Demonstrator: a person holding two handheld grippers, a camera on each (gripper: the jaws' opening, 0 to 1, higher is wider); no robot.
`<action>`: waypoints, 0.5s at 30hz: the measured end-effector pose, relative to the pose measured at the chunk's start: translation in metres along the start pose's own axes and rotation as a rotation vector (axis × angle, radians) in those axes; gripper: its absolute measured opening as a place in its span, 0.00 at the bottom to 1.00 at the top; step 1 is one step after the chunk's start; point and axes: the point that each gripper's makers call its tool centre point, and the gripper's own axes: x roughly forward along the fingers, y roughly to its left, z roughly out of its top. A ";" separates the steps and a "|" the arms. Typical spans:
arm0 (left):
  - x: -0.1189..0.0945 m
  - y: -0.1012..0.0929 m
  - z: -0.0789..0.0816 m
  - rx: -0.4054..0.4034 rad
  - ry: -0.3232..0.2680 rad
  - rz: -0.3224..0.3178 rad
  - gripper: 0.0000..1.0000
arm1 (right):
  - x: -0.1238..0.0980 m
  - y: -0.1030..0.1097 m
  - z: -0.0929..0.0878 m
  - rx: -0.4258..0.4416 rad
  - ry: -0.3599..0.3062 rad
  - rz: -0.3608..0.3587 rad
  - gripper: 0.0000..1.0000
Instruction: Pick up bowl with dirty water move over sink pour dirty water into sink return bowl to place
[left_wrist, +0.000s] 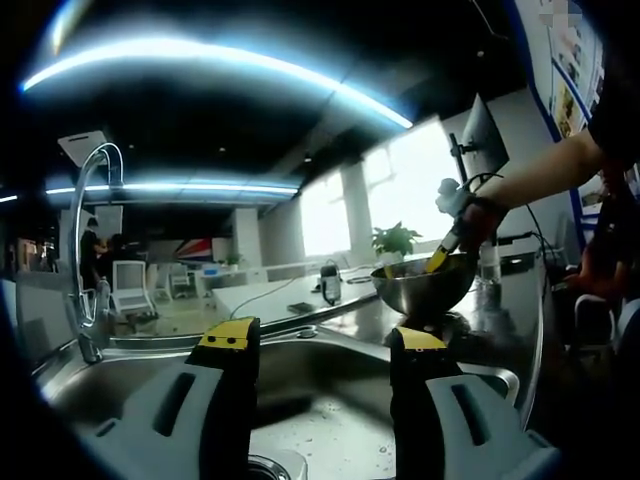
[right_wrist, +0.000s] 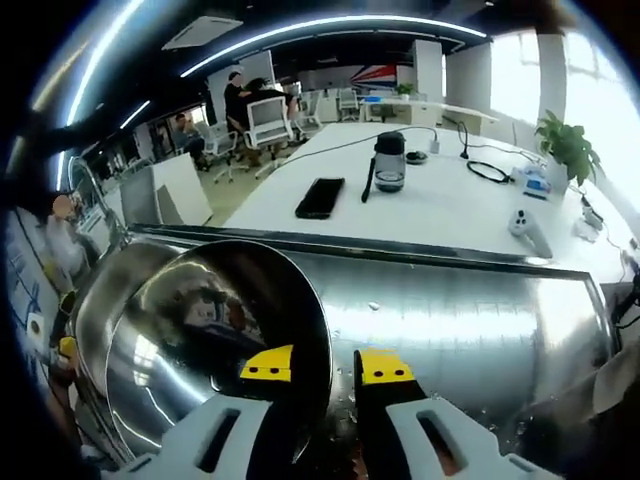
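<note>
Count, left gripper view: one bowl (left_wrist: 423, 283) at 3 o'clock, one faucet (left_wrist: 88, 240) at 9, one sink (left_wrist: 330, 420), one potted plant (left_wrist: 396, 240).

Right gripper view: one phone (right_wrist: 320, 197) and one jar (right_wrist: 389, 162) at 12, two people at 11.

In the left gripper view, the sink (left_wrist: 330, 420) fills the lower centre, with the faucet (left_wrist: 85, 240) rising at the left edge. The bowl (left_wrist: 425, 285) sits right of centre above the steel bench (left_wrist: 500, 340), the right claw (left_wrist: 440, 260) on its rim. In the right gripper view, the bowl (right_wrist: 215, 345) lies lower left; behind it, on the white table (right_wrist: 450, 205), a phone (right_wrist: 320, 197) lies left of a bottle (right_wrist: 389, 162).
</note>
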 end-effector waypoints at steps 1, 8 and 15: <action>0.000 0.000 0.000 0.000 -0.001 0.000 0.50 | -0.001 0.003 0.006 -0.012 -0.032 0.020 0.24; -0.001 0.000 0.001 -0.003 -0.004 0.003 0.50 | -0.011 0.007 0.023 -0.083 -0.138 0.043 0.41; -0.001 0.001 0.000 -0.003 -0.003 0.002 0.50 | -0.024 0.017 0.039 -0.183 -0.249 0.076 0.52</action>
